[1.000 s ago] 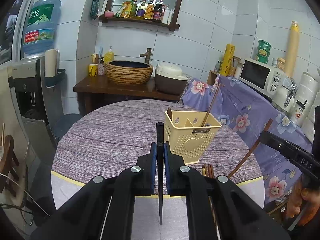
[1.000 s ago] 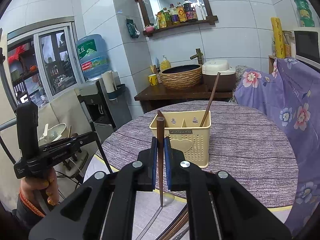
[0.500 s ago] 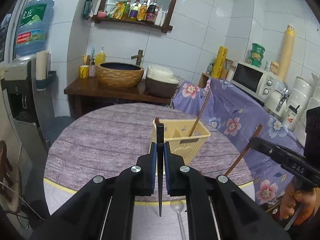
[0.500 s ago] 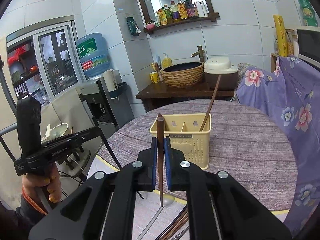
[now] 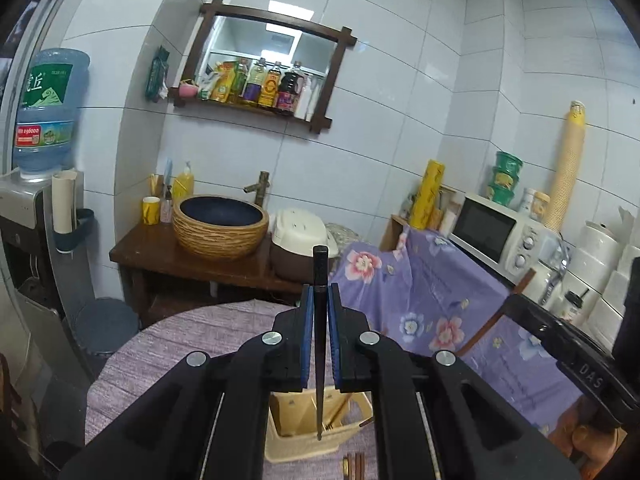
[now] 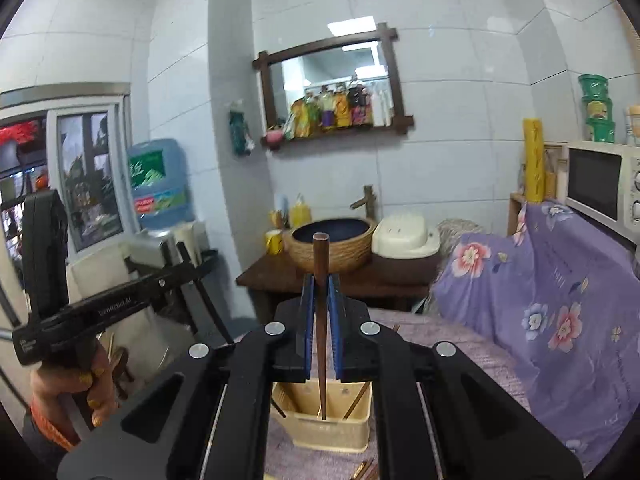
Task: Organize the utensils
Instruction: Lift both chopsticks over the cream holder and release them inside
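My left gripper (image 5: 319, 300) is shut on a black chopstick (image 5: 320, 332), held upright with its thin tip pointing down into the yellow utensil holder (image 5: 308, 446). My right gripper (image 6: 320, 292) is shut on a brown wooden chopstick (image 6: 321, 320), also upright, its tip down inside the same holder (image 6: 326, 428). Other chopsticks lean inside the holder (image 6: 356, 400). Each gripper shows in the other's view: the right one (image 5: 560, 344) at the right, the left one (image 6: 100, 308) at the left.
The holder stands on a round table with a purple-grey cloth (image 5: 168, 348). Loose chopsticks (image 5: 354, 466) lie in front of the holder. Behind are a wooden counter with a woven basin (image 5: 220, 222), a rice cooker (image 5: 300, 240), a purple floral-covered surface (image 5: 432, 300) and a microwave (image 5: 496, 236).
Both grippers rose and moved forward over the holder. The holder dropped from mid-frame to below the fingers, and both chopstick tips now hang down into it.
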### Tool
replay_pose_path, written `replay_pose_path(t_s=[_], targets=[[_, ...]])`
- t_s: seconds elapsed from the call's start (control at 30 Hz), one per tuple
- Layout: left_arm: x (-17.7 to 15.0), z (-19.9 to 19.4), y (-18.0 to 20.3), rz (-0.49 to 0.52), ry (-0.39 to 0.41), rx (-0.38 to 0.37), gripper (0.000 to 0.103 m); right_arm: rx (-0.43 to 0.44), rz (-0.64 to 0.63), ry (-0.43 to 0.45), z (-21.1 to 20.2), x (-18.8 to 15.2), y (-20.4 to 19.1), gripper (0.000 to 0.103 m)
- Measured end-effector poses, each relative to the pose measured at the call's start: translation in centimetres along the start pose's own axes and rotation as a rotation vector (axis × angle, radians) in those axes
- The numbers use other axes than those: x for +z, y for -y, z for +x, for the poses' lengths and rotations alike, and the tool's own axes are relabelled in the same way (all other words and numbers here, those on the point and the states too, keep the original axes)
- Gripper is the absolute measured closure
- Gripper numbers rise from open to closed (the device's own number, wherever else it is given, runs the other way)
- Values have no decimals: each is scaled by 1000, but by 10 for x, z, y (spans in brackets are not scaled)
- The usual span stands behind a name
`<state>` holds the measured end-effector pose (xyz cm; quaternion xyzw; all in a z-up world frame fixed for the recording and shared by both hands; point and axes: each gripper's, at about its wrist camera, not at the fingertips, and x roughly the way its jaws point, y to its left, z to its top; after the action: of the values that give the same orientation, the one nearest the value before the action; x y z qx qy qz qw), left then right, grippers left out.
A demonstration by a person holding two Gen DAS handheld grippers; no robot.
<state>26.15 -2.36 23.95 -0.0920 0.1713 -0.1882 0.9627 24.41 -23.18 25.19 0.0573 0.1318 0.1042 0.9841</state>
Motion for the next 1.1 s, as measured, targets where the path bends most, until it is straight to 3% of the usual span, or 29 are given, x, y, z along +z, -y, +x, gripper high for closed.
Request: replay_pose_path(t_s=[0.1, 0.4, 0.63, 0.77, 0.8, 0.87, 0.9, 0.97, 1.1], targets=[[-10, 20, -2, -25, -5, 24, 95, -39, 14, -10, 23, -6, 7, 95], [-78, 75, -28, -55, -96, 91, 95, -77, 97, -139, 87, -73, 34, 95], [-111, 94, -46, -79, -179, 102, 95, -89, 146, -184, 104, -102, 46, 95], [-114, 95, -48, -85, -167, 102, 94, -98, 164, -183, 104, -105, 54, 95], [-114, 95, -49, -95, -169, 96, 89, -106, 165, -182, 103, -105, 54, 94], [-117, 90, -50, -103, -172, 85, 66, -113, 164, -185, 101, -109, 56, 84], [-119, 85, -49, -100, -162, 89, 54, -113, 165, -182, 99, -111, 57, 69], [-123, 74, -45, -81, -139, 98, 49, -136, 158, -169, 92, -116, 57, 47], [-140, 55, -38, -28, -150, 107, 34, -178, 112, -188, 77, -136, 51, 43]])
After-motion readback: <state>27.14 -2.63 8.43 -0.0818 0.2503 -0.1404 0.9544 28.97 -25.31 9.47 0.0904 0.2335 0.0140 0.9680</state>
